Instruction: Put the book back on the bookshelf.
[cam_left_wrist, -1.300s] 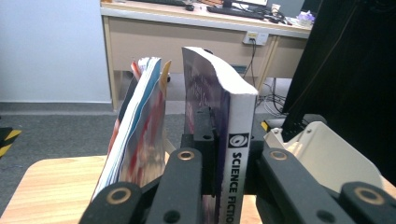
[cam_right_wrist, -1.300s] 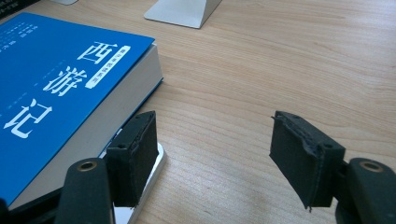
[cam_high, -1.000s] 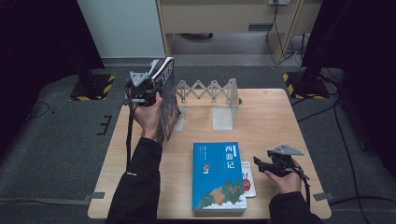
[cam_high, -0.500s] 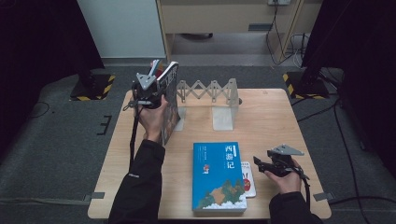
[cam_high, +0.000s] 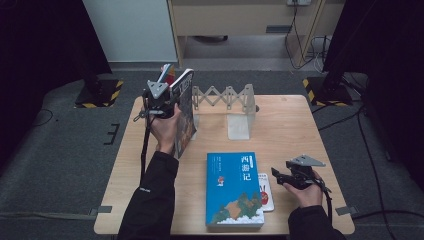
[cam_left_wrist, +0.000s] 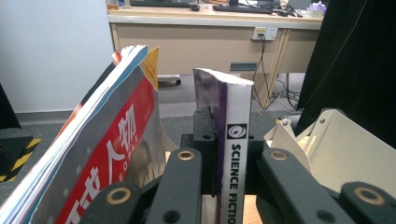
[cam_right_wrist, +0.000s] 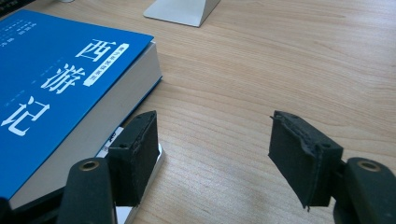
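Two books lie stacked near the wooden table's front edge: a thick blue-covered book atop a thinner white one. Just right of them the right gripper rests low, jaws wide apart and empty. Farther back, the left gripper clamps an upright white-spined "Science Fiction" book beside a leaning red magazine, at the pale expanding metal bookrack.

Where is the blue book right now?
In the high view, the blue book lies flat at the table's near edge, right of centre, partly covering a thinner white book beside the right gripper.
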